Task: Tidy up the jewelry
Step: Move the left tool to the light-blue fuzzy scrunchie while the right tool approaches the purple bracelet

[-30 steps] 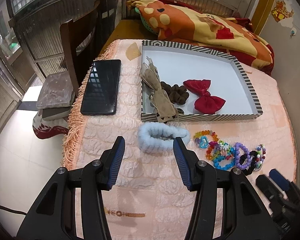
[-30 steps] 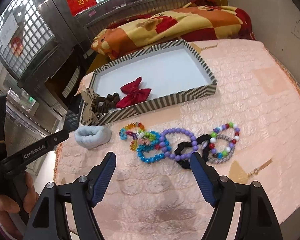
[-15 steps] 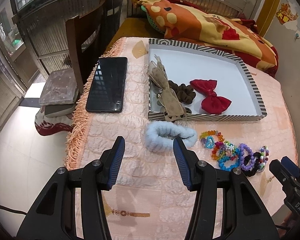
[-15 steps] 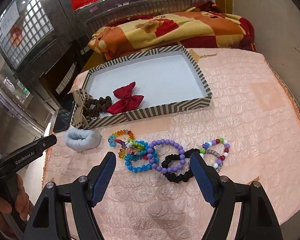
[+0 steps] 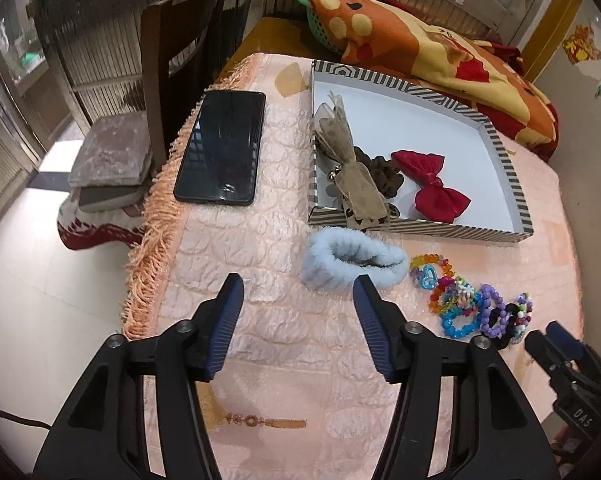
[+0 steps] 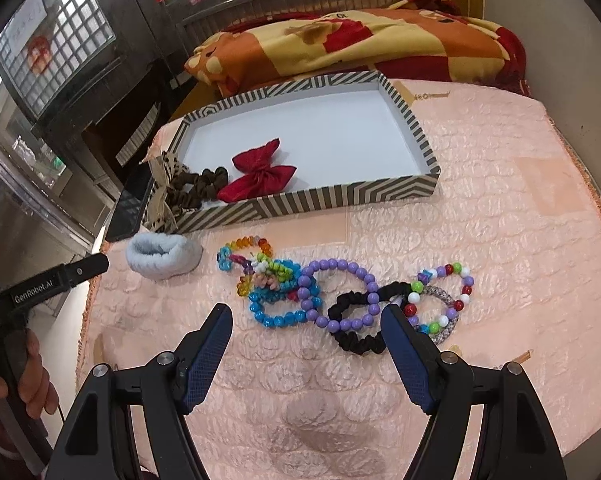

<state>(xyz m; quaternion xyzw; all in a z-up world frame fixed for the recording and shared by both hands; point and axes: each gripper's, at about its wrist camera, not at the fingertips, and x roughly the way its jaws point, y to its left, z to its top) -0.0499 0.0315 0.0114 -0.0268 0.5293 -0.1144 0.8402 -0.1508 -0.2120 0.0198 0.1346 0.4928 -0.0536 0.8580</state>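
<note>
You're hovering the left gripper (image 5: 296,300), its jaws just widening with nothing between them, near the blue scrunchie (image 5: 352,258) while the right gripper (image 6: 306,334) is hanging released over the bracelets (image 6: 340,292), all waiting outside the striped box (image 5: 500,152) holding only the red bow (image 5: 432,186) and brown scrunchie (image 5: 384,174).

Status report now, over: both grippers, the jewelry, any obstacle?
Left gripper open, just widened; right gripper open, empty. Bracelets outside striped tray. No obstacle.
</note>
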